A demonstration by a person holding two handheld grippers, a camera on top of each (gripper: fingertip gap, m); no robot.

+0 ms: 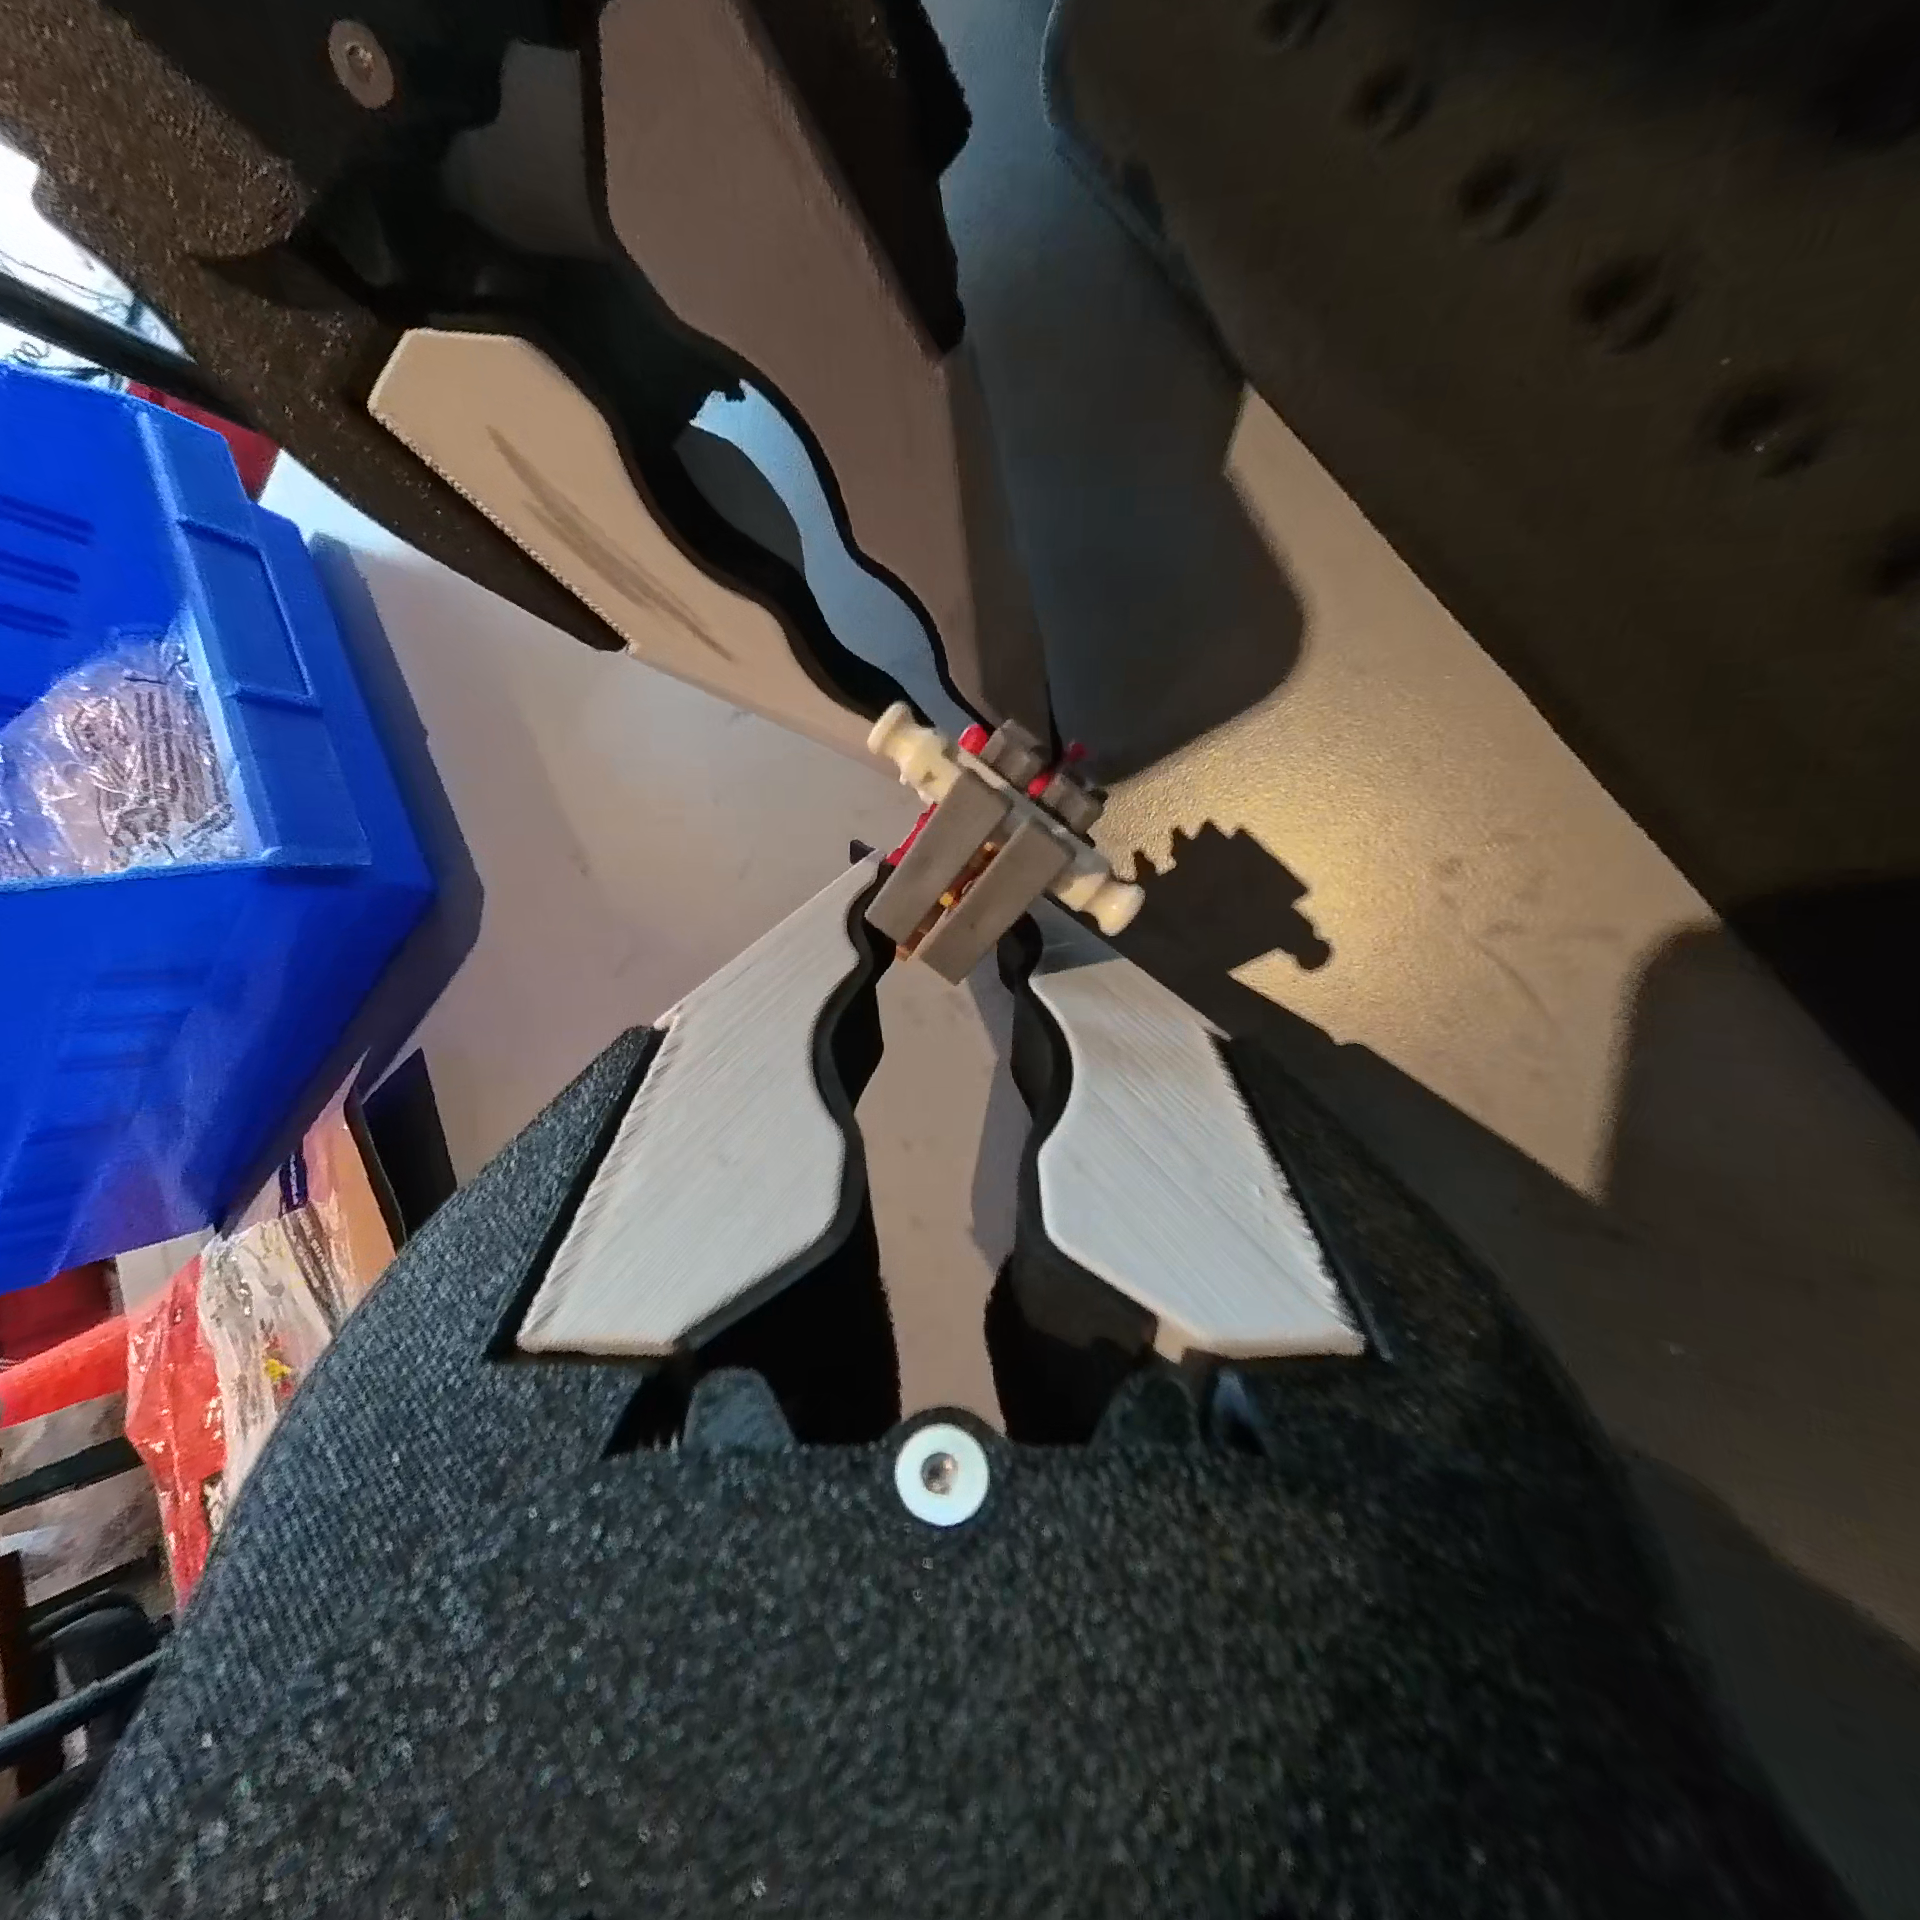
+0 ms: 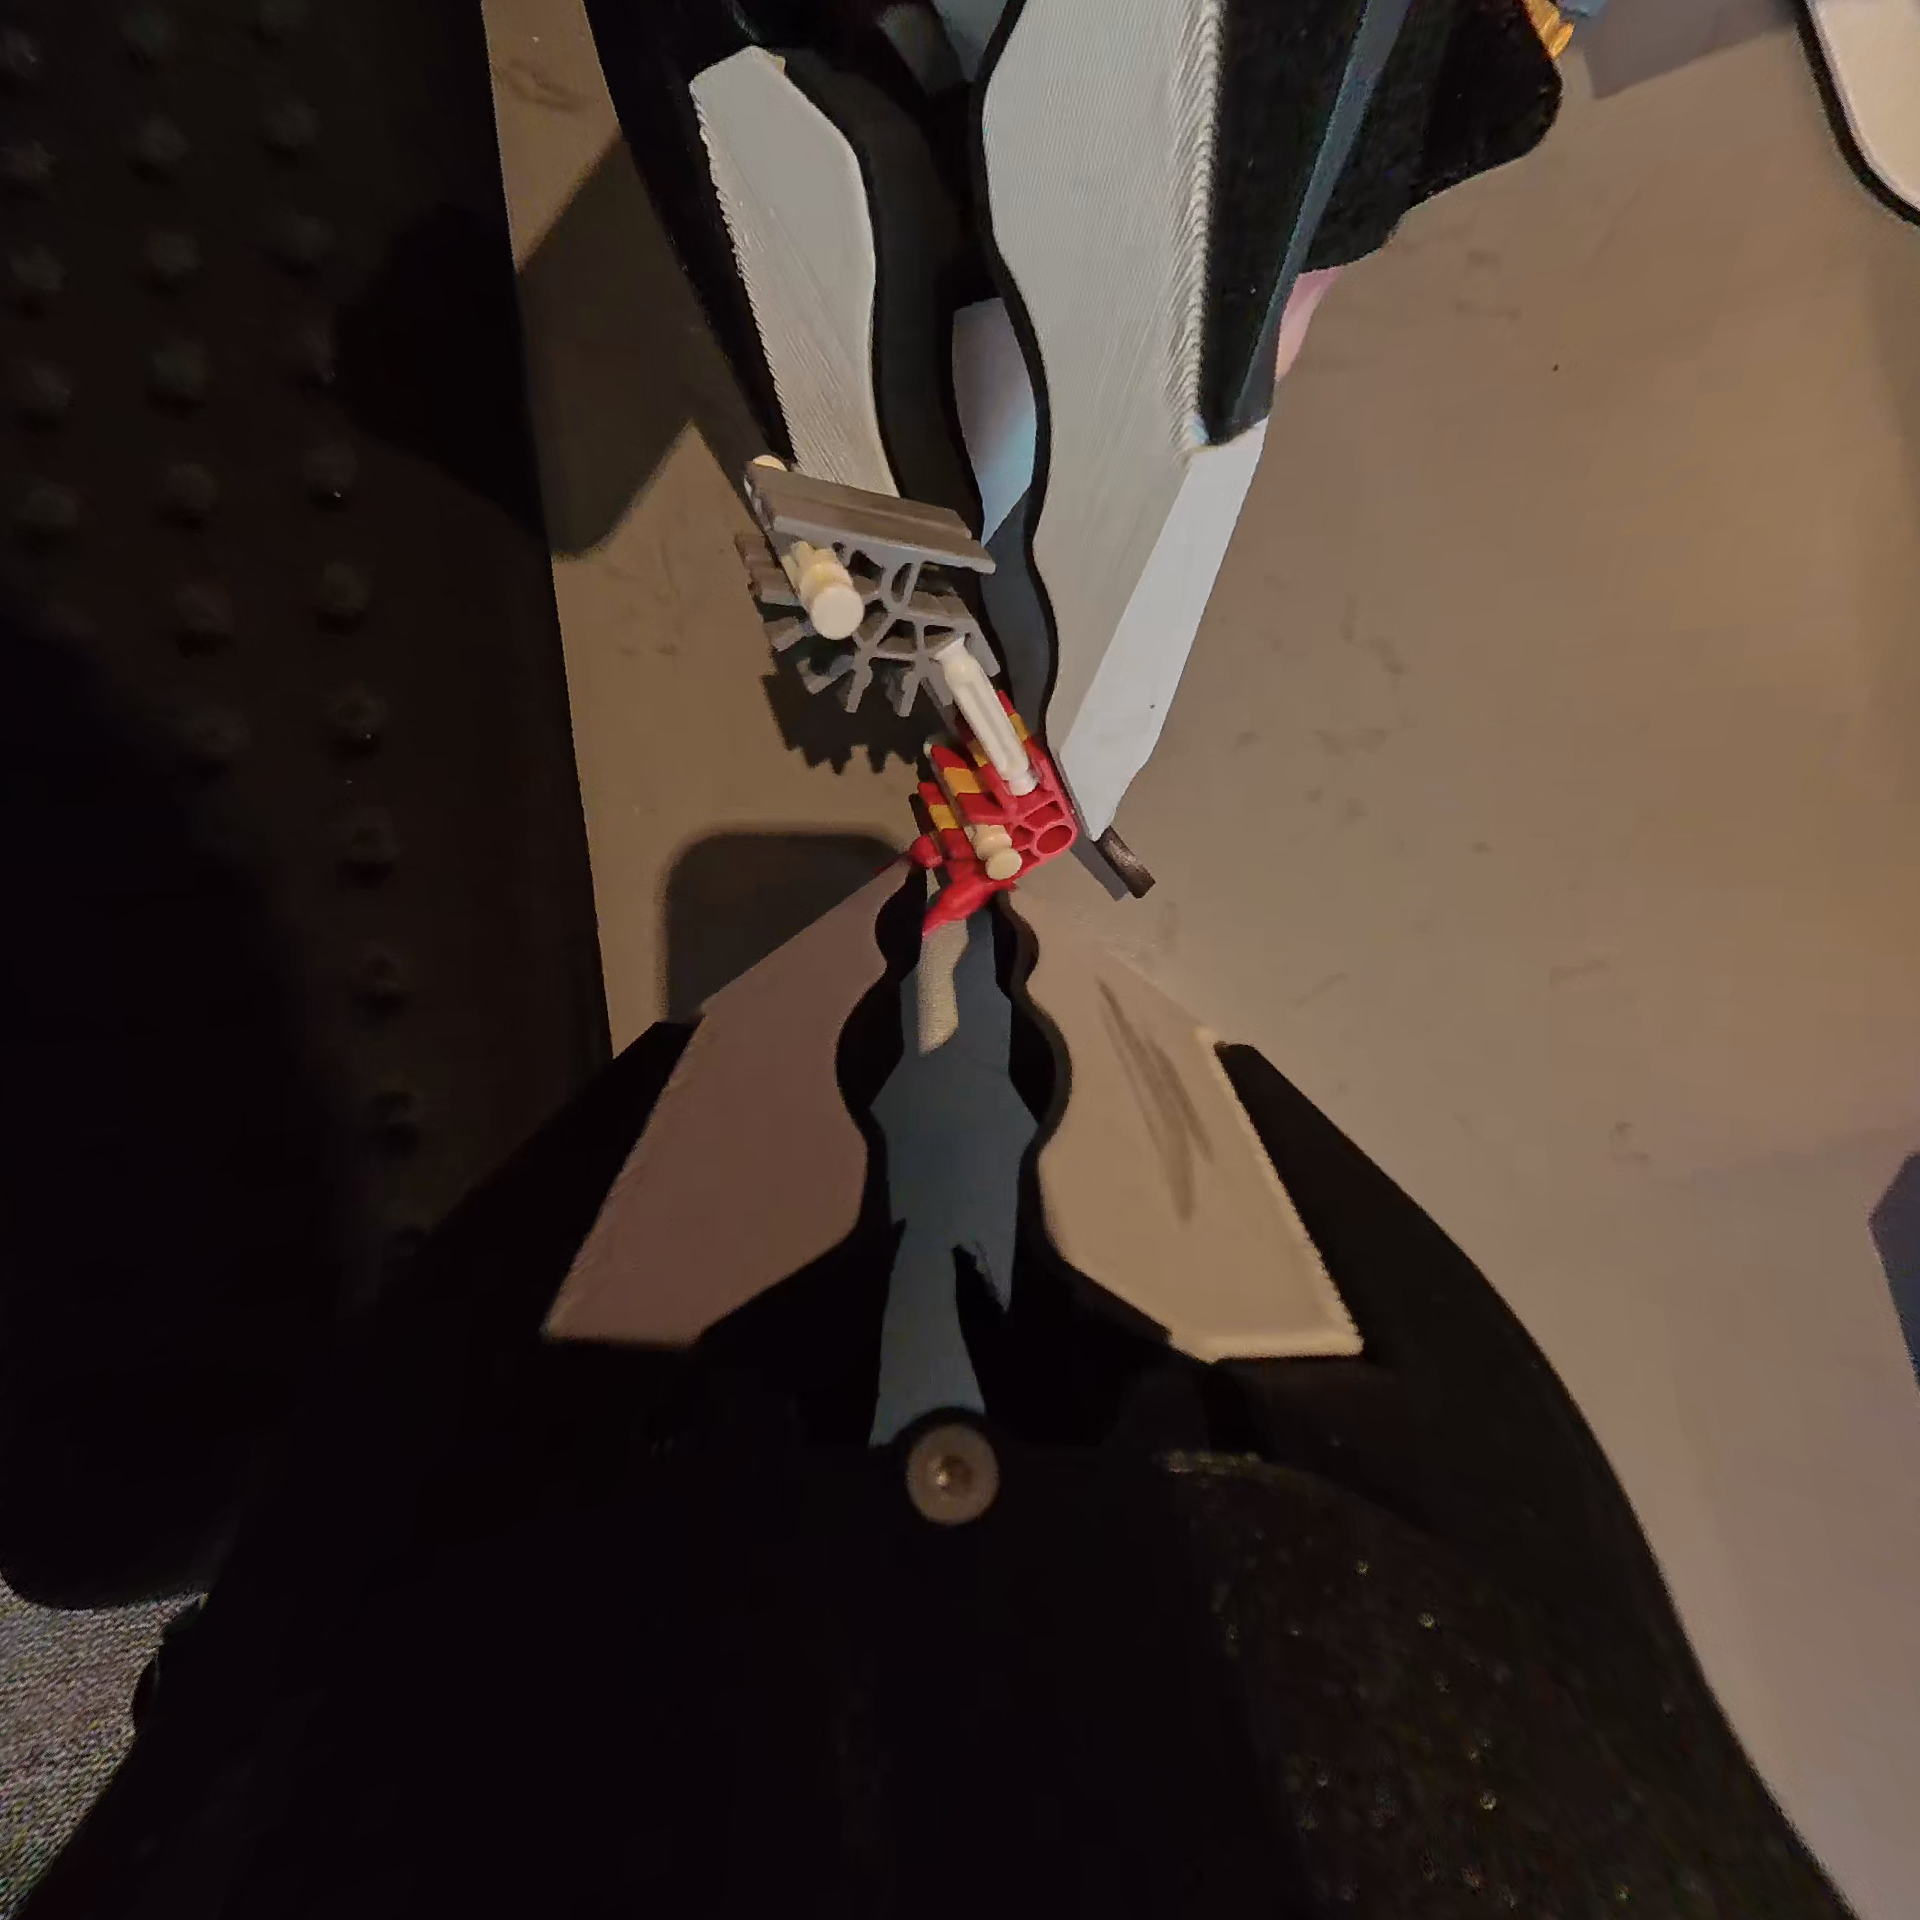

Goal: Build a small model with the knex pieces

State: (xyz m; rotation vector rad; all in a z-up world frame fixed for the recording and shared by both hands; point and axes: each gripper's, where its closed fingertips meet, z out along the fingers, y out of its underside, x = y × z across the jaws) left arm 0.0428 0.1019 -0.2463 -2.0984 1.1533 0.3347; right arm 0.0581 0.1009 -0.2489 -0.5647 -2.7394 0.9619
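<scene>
A small toy assembly (image 1: pixel 961 868) of grey slotted connectors, white rods and red pieces hangs between both grippers above a beige tabletop (image 1: pixel 644 790). My left gripper (image 1: pixel 940 920) is shut on the grey connectors. My right gripper (image 1: pixel 1013 732) comes in from the upper left and grips the red end. In the right wrist view, my right gripper (image 2: pixel 961 904) is shut on the red and yellow pieces (image 2: pixel 1003 821). The left gripper (image 2: pixel 935 582) reaches down from the top and holds the grey connectors (image 2: pixel 873 613). A white rod (image 2: pixel 982 717) joins the grey and red parts.
A blue bin (image 1: pixel 239 665) holding a clear plastic bag (image 1: pixel 114 748) stands at the left, with red and orange packets (image 1: pixel 249 1309) below it. A black studded mat (image 1: pixel 1558 364) covers the right side, and shows at the left in the right wrist view (image 2: pixel 208 623). My left and right fingertips are right by each other.
</scene>
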